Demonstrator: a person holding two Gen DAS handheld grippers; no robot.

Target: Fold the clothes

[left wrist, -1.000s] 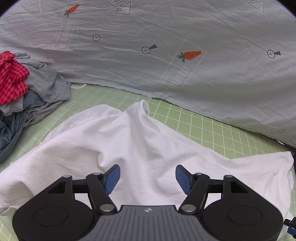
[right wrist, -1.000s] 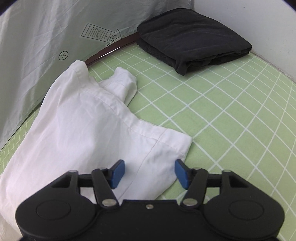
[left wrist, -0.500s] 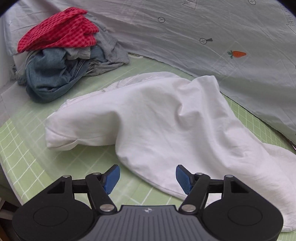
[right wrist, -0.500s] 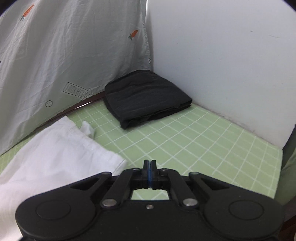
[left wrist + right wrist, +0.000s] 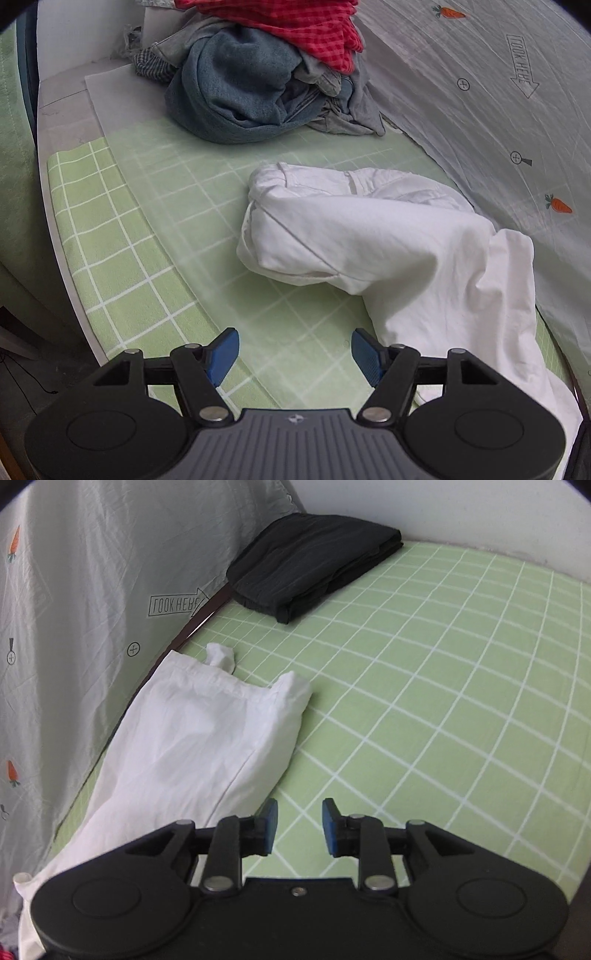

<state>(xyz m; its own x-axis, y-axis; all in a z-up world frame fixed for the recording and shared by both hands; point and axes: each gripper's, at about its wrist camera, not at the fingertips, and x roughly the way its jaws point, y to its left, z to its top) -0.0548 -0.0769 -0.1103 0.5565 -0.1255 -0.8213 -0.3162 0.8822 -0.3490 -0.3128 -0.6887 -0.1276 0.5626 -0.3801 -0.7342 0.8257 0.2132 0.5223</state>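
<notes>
one black garment (image 5: 314,561) lies folded at the far corner of the green checked mat (image 5: 443,701). the white trousers (image 5: 388,243) lie long and rumpled along the mat's back edge, not yet folded, and a heap of clothes (image 5: 266,77) waits at the other end. the left gripper (image 5: 294,356) hangs wide and empty; the right gripper (image 5: 299,827), jaws just reopening, stands narrow with nothing between.

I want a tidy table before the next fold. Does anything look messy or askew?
Yes. The white garment lies rumpled and bunched on the green checked mat, not flat. Behind it, an unfolded clothes pile sits heaped. The black garment is neatly folded.
</notes>
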